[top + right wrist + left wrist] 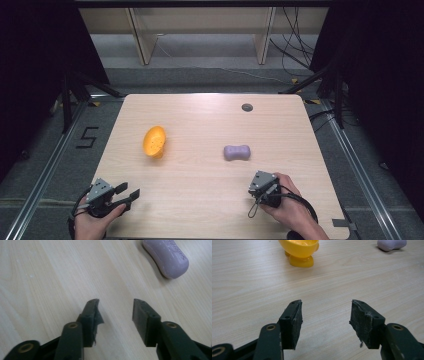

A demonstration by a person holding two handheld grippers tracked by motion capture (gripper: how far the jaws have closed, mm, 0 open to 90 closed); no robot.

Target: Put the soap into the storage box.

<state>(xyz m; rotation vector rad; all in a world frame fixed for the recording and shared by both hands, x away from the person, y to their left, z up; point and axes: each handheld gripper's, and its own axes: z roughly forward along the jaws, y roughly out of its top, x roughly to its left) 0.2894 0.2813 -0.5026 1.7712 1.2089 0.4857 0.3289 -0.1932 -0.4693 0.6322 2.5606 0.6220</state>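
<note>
A yellow-orange footed dish stands left of the table's middle, and in the left gripper view the dish is far ahead of the jaws. A purple soap bar lies right of centre. My left gripper sits at the near left corner in a hand, its jaws open over bare wood. My right gripper is held near the front right, a short way in front of the soap bar. Its jaws stand open with nothing between them.
The pale wooden table has a small grey round plug near its far edge. Black stands and cables sit on the floor beyond it. A taped figure 5 marks the floor at the left.
</note>
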